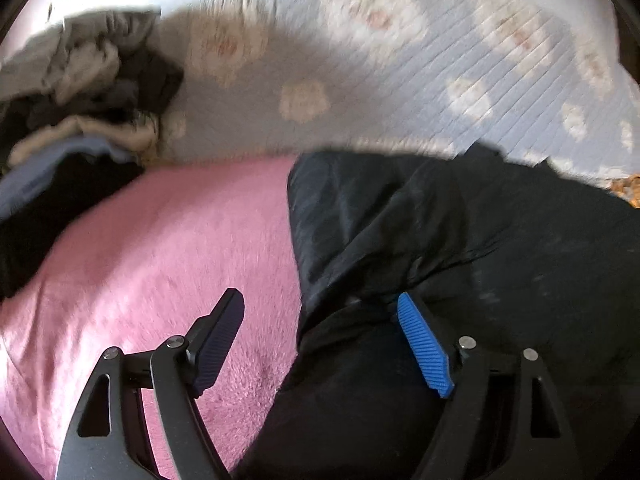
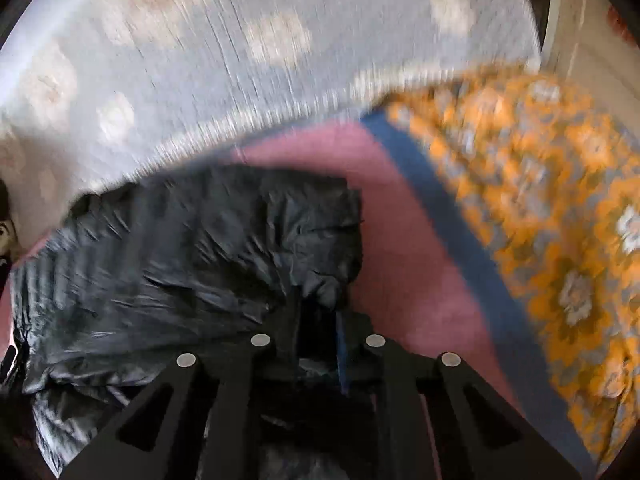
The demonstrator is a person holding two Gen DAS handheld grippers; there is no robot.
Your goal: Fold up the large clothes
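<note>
Black jacket [image 1: 460, 240] on pink blanket [image 1: 160, 260], left gripper [image 1: 320, 312] spread wide, right gripper [image 2: 320, 320] pinching jacket fabric

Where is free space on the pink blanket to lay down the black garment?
Free: the pink blanket between the clothes pile and the black garment, and a narrow pink strip between the garment and the orange floral cloth. Crowded: the pile's far-left corner.
</note>
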